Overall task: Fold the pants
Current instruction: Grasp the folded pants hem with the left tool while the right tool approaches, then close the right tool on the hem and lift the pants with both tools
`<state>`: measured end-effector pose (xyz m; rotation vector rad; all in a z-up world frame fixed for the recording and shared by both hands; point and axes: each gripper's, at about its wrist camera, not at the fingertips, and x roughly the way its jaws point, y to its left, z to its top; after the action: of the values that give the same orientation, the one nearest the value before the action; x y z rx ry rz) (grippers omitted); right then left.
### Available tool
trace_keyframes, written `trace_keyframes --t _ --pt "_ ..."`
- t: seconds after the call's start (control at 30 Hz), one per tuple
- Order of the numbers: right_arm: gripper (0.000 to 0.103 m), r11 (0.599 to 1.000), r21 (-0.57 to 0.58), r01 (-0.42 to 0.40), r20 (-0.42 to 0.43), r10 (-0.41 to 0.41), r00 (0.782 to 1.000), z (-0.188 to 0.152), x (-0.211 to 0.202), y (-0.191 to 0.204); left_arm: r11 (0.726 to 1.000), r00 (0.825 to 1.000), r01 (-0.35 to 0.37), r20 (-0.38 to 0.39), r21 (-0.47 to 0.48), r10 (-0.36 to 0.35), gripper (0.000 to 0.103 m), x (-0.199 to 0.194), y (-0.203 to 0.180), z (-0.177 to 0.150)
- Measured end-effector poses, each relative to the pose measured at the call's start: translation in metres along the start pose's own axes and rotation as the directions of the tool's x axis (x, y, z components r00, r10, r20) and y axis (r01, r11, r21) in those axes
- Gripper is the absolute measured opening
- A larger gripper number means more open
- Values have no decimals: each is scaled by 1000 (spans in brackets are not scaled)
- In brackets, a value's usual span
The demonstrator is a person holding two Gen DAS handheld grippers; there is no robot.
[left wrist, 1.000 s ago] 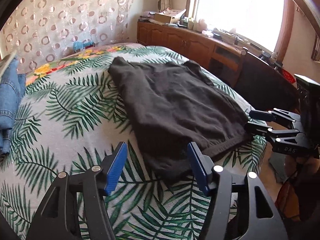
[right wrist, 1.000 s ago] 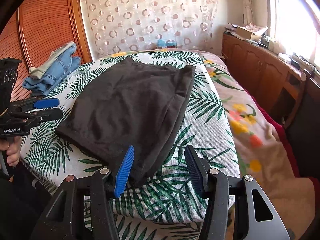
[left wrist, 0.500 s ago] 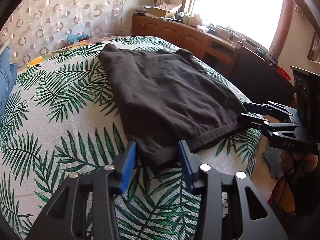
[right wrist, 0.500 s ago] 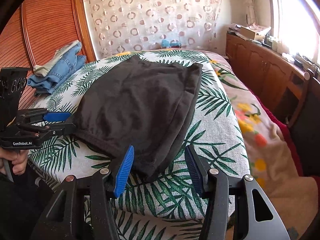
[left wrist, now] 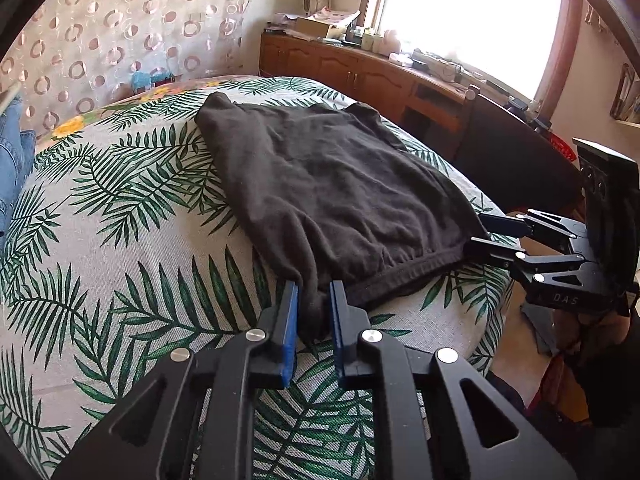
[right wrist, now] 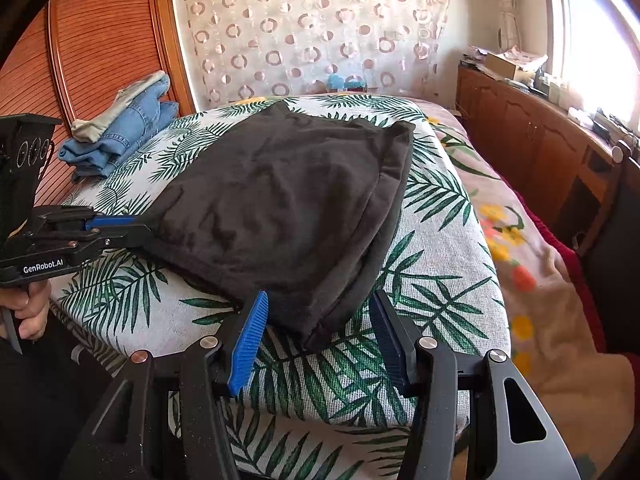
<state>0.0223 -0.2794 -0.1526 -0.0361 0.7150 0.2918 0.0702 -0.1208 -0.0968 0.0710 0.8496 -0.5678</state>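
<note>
Left hand-held gripper [left wrist: 313,312] clamped on pants [left wrist: 336,192] corner; right hand-held gripper [right wrist: 318,332] agape astride another.

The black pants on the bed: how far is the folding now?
The black pants already lie doubled flat on the bed. In hand: the left hand-held gripper pinches one near corner; the right hand-held gripper is open around the other. Left: close, lift, fold over.

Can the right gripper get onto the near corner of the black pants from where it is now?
Probably yes. The right gripper is open, its fingers either side of the black pants corner, with nothing between.
</note>
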Motion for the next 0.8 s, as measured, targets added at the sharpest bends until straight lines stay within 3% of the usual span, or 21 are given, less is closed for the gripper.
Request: trace_keyframes --t 0.33,0.4,0.67,0.8 --pt "54 999 46 6 8 -7 1000 1 6 0 1000 1000 6 1 -23 -6 19 4 5 0" --pt "46 999 42 -2 7 2 1000 1 7 2 999 1000 7 1 -31 -7 21 4 7 0" --pt "27 997 50 -52 7 52 999 1 9 2 998 1000 14 5 -57 -13 42 7 11 1" --pt "20 997 50 -66 9 66 998 1 9 2 999 1000 -3 11 -33 3 43 8 5 1"
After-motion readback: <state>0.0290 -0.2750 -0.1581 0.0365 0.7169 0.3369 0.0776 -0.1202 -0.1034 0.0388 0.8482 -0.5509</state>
